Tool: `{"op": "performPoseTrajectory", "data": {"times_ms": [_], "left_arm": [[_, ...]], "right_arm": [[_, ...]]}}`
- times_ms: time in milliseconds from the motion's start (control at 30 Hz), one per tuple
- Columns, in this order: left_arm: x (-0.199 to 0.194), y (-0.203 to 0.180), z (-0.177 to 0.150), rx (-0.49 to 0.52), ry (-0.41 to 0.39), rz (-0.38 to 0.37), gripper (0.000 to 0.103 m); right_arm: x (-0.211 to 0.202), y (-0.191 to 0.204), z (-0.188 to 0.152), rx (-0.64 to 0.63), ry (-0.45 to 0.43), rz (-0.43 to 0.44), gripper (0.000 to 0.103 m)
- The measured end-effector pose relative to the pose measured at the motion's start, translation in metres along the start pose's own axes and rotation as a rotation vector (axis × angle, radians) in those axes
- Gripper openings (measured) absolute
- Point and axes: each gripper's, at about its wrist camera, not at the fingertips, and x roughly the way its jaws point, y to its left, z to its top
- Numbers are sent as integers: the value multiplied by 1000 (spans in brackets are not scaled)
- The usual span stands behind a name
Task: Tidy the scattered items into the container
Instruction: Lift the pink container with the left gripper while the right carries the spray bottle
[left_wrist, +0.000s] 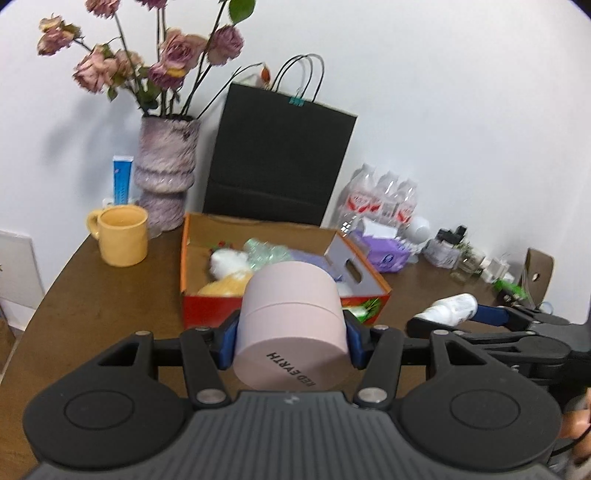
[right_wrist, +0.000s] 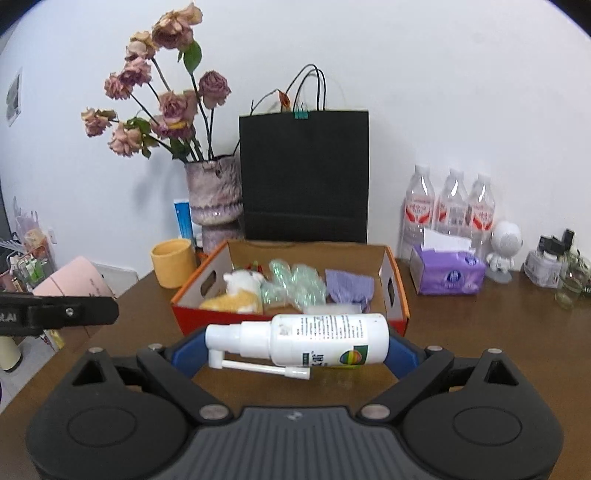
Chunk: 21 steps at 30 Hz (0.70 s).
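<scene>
My left gripper is shut on a round pink box, tipped so its printed bottom faces the camera, held above the table in front of the red cardboard box. My right gripper is shut on a white spray bottle lying sideways between its blue pads, nozzle to the left, just in front of the same red cardboard box. The box holds a plush toy, green bubble wrap and a purple cloth. The right gripper with the bottle shows at the right of the left wrist view.
On the brown table stand a yellow mug, a vase of dried roses, a black paper bag, three water bottles, a purple tissue pack, a white figurine and small jars at the right.
</scene>
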Motion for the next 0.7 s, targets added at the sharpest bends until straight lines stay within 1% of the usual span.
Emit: {"op": "performPoseTrajectory", "data": {"times_ms": [133, 300, 467, 633, 700], "left_arm": [[-3, -10, 28, 18, -44, 2, 56], [3, -14, 77, 1, -70, 27, 56], [24, -17, 118, -15, -74, 60, 56], [57, -20, 142, -11, -67, 98, 56], [69, -21, 146, 0, -69, 113, 56]], "right_arm": [[1, -4, 27, -16, -10, -8, 97], [5, -10, 68, -46, -17, -28, 97], [15, -14, 112, -66, -37, -59, 97], [41, -21, 138, -60, -25, -66, 97], [54, -24, 147, -55, -17, -69, 97]]}}
